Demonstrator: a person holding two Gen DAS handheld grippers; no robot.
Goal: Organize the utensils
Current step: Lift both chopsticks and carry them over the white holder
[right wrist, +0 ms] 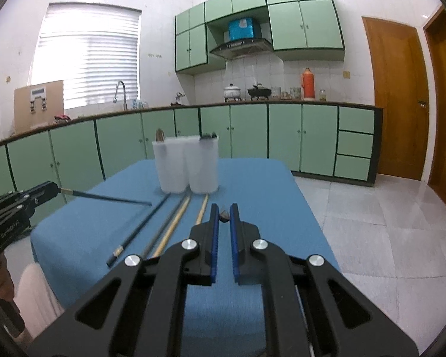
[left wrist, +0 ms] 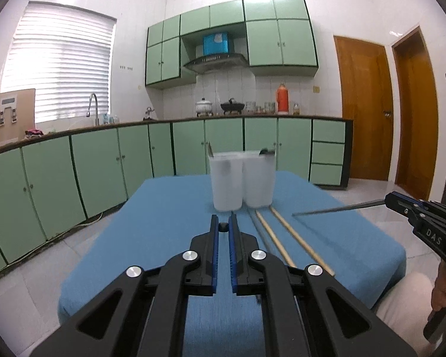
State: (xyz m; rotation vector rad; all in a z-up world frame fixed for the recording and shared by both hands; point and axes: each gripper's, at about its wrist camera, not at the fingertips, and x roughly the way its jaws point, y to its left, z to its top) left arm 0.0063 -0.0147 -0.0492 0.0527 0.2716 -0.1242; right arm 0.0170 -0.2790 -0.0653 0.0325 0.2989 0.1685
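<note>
1. Green-cabinet kitchen; blue-covered table (left wrist: pixel 169 208) ahead.
2. My left gripper (left wrist: pixel 224 226) clamps a dark chopstick (right wrist: pixel 104 197) by its end, lifted clear to carry.
3. My right gripper (right wrist: pixel 224 214) pinches another chopstick (left wrist: pixel 336 208).
4. Two white cups (left wrist: pixel 242 178) wait at the far edge, probably their destination.
5. Loose chopsticks (right wrist: pixel 175 223) lie mid-table.

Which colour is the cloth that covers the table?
The cloth is plain blue, without pattern. It shows best in the right wrist view.
</note>
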